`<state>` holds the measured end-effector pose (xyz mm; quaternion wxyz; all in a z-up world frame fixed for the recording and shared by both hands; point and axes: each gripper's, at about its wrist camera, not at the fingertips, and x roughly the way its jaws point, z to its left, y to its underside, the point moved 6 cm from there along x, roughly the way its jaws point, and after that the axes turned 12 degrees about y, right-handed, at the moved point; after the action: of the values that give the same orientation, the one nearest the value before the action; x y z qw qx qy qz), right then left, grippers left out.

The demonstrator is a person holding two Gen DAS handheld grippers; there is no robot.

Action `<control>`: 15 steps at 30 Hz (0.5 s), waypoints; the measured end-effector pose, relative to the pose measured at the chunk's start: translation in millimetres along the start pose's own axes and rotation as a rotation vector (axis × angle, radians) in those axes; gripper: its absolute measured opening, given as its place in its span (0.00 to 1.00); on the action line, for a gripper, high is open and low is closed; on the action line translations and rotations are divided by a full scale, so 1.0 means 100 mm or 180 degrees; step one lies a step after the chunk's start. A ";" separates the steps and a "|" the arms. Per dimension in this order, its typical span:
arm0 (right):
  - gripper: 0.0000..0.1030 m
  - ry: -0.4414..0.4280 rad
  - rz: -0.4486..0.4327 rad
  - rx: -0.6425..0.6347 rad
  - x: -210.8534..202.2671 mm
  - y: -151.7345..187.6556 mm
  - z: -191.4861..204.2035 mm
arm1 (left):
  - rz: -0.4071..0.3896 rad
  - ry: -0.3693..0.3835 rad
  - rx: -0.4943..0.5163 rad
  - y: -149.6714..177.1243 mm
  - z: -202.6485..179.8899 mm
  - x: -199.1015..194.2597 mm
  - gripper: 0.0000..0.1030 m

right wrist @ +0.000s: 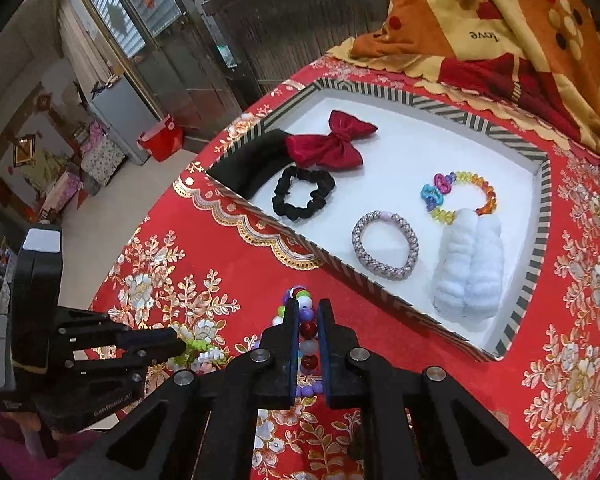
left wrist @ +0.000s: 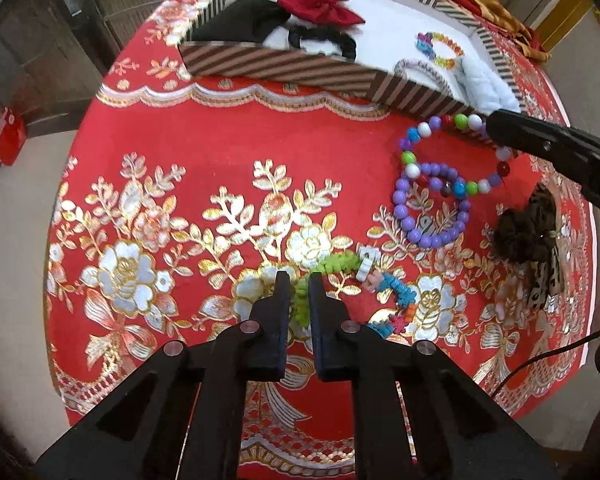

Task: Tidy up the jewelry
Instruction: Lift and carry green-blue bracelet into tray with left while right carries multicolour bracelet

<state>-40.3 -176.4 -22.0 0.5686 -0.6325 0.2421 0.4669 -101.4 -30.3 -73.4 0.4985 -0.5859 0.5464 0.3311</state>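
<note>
My left gripper (left wrist: pixel 299 280) is shut on the green stretch of a green, white and teal toothed bracelet (left wrist: pixel 332 266) that lies on the red tablecloth. My right gripper (right wrist: pixel 308 312) is shut on a multicoloured bead bracelet (right wrist: pixel 306 330), also seen in the left wrist view (left wrist: pixel 452 160), held just in front of the striped tray (right wrist: pixel 380 90). A purple bead bracelet (left wrist: pixel 430 212) lies under it on the cloth. The tray holds a red bow (right wrist: pixel 328 144), black scrunchie (right wrist: pixel 302 194), grey braided bracelet (right wrist: pixel 384 246), rainbow bead bracelet (right wrist: pixel 460 196) and pale blue scrunchie (right wrist: pixel 468 268).
A brown leopard-print bow (left wrist: pixel 528 236) lies on the cloth at the right. A black pouch (right wrist: pixel 252 164) sits in the tray's left end. An orange patterned cushion (right wrist: pixel 500 20) lies behind the tray. The round table's edge (left wrist: pixel 76 152) drops to the floor on the left.
</note>
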 end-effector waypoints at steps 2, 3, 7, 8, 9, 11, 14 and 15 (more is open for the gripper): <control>0.08 0.0012 -0.0026 0.0011 -0.05 -0.01 -0.01 | -0.0020 0.0006 0.0007 -0.02 0.01 -0.03 0.08; 0.08 0.0019 -0.0036 0.0013 -0.07 -0.01 -0.01 | -0.0023 0.0017 0.0008 -0.04 0.02 -0.05 0.07; 0.08 0.0034 -0.0061 0.0027 -0.13 -0.02 -0.04 | -0.0035 0.0070 0.0030 -0.07 0.06 -0.10 0.07; 0.08 0.0037 -0.0067 0.0030 -0.14 -0.01 -0.04 | -0.0044 0.0086 0.0052 -0.06 0.01 -0.12 0.07; 0.08 0.0036 -0.0073 0.0038 -0.15 0.00 -0.04 | -0.0049 0.0112 0.0053 -0.05 0.01 -0.14 0.07; 0.08 0.0032 -0.0072 0.0054 -0.15 0.01 -0.05 | -0.0014 0.0167 0.0042 -0.02 -0.02 -0.11 0.10; 0.08 0.0026 -0.0056 0.0070 -0.15 0.03 -0.05 | 0.0086 0.0119 0.0074 0.03 -0.05 -0.04 0.21; 0.08 0.0024 -0.0051 0.0072 -0.15 0.04 -0.05 | 0.0119 0.0115 0.0097 0.05 -0.05 -0.02 0.23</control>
<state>-48.3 -185.0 -11.5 0.5785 -0.6297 0.2444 0.4572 -107.5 -33.8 -71.7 0.4912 -0.5738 0.5711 0.3214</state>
